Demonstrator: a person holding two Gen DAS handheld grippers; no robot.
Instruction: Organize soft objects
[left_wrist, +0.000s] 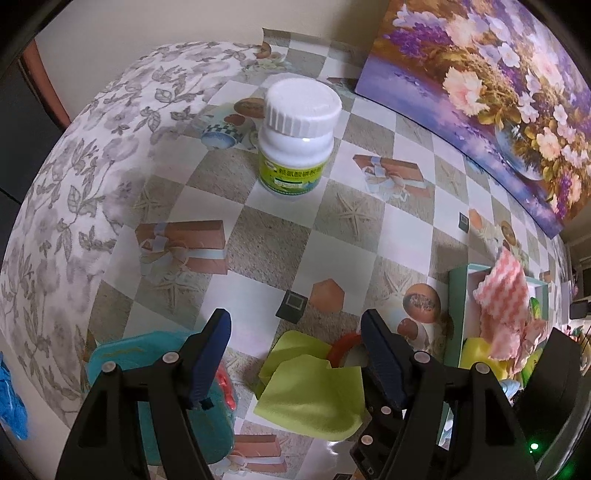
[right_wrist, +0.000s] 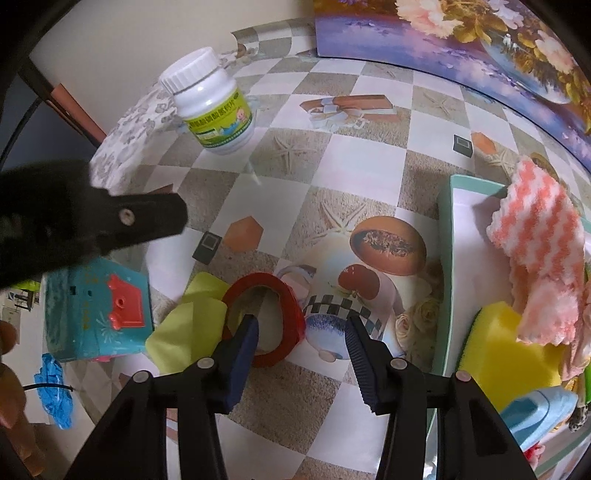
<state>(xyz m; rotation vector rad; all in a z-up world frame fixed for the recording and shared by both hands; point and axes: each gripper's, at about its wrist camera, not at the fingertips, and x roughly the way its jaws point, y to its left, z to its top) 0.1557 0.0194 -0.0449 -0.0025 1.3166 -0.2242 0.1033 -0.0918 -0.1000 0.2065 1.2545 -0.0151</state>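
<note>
A yellow-green cloth (left_wrist: 310, 391) lies folded on the checkered tablecloth, under and just ahead of my left gripper (left_wrist: 295, 326), which is open with nothing between its fingers. In the right wrist view the same cloth (right_wrist: 184, 332) lies partly under a red tape ring (right_wrist: 288, 295). My right gripper (right_wrist: 301, 328) hovers open over that ring, its left fingertip above the hole and its right fingertip clear of the rim. A pink-and-white cloth (right_wrist: 535, 236) drapes over a teal tray (right_wrist: 445, 236), with a yellow sponge (right_wrist: 509, 347) in it.
A white pill bottle (left_wrist: 295, 136) stands in the middle of the table. A teal toy box (right_wrist: 96, 314) sits left of the cloth, and a blue glove (right_wrist: 55, 387) lies past the table edge. A flower painting (left_wrist: 480, 92) leans at the back right.
</note>
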